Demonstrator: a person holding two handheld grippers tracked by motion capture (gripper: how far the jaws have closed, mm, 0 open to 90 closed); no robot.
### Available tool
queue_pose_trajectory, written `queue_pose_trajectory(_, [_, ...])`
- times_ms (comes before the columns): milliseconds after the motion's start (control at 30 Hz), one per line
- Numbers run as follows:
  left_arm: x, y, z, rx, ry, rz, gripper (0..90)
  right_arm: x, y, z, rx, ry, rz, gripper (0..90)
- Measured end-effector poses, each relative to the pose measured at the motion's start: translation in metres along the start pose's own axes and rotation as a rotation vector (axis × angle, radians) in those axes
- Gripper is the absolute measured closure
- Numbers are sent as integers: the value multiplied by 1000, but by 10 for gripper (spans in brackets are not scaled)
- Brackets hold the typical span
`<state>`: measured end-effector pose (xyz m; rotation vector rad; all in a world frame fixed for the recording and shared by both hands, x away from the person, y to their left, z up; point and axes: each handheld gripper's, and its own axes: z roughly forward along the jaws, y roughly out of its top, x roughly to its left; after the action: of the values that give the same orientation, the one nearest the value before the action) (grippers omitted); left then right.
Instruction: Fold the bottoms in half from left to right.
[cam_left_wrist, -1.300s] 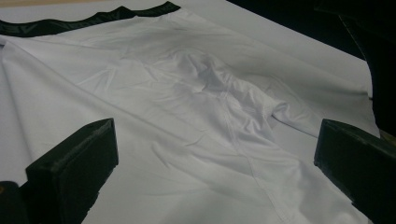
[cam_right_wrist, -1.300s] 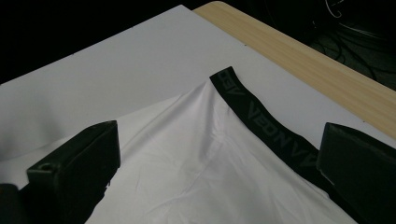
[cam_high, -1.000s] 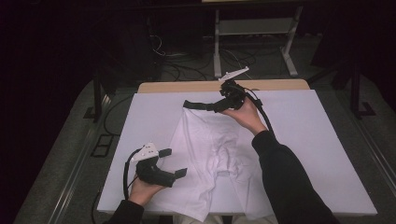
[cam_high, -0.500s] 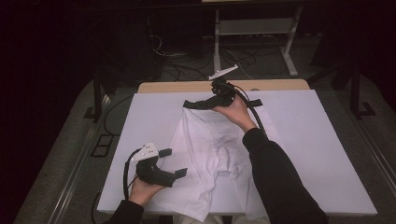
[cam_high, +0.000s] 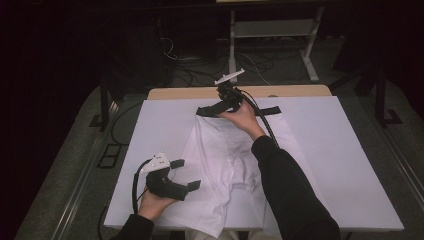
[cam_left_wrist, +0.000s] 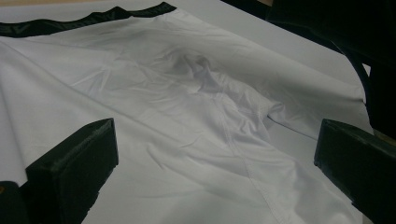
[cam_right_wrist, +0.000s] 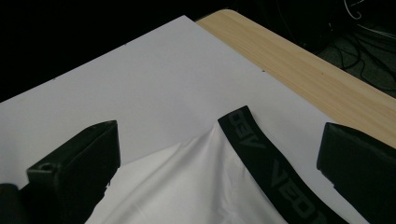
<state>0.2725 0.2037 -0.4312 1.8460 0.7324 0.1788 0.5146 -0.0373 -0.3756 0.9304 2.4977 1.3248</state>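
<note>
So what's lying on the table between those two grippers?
The white garment with its black waistband spreads across the stretch from the left gripper to the right gripper; the high view shows it.

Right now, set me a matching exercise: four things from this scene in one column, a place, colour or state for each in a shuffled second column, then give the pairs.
Things:
1. left gripper
2. right gripper
3. waistband
4. tabletop

Descriptions:
A. black strip along the far edge of the white garment
B. light wood, bare beyond the white sheet
C. open, over the garment's near left part
D. open, at the far left end of the waistband

Pairs: 1-C, 2-D, 3-A, 4-B
</note>
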Motion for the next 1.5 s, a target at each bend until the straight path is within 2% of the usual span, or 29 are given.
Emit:
queue_pose_trajectory(200, [0, 0, 0, -1, -5, 0, 0, 2, 4, 20, -15, -5, -5, 0])
queue_pose_trajectory(333, [0, 0, 0, -3, -8, -1, 0, 3, 5, 32, -7, -19, -10, 0])
queue_pose_trajectory(567, [-1, 0, 0, -3, -15, 1, 0, 5, 5, 53, 0, -15, -7, 0])
queue_pose_trajectory(733, [-1, 0, 0, -7, -20, -1, 0, 5, 6, 68, 4, -23, 7, 0])
queue_pose_trajectory(1000, [0, 0, 0, -9, -23, -2, 0, 0, 7, 84, 12, -50, 17, 7])
queue_pose_trajectory(1233, [1, 1, -1, -16, -17, -5, 0, -7, 0, 95, 4, -62, 55, 115])
queue_pose_trajectory(1300, [1, 1, 0, -18, -17, -5, 0, -7, -1, 97, 7, -65, 51, 147])
queue_pose_trajectory(1333, [1, 1, 0, -20, -16, -5, 0, -4, -1, 100, 12, -81, 54, 224])
queue_pose_trajectory(1367, [1, 1, 0, -20, -16, -5, 0, -4, -1, 100, 12, -81, 54, 224])
queue_pose_trajectory(1433, [1, 1, 0, -20, -16, -5, 0, -2, -3, 103, 22, -75, 55, 323])
queue_pose_trajectory(1500, [1, 1, 0, -22, -15, -6, 0, -2, -3, 104, 25, -76, 57, 351])
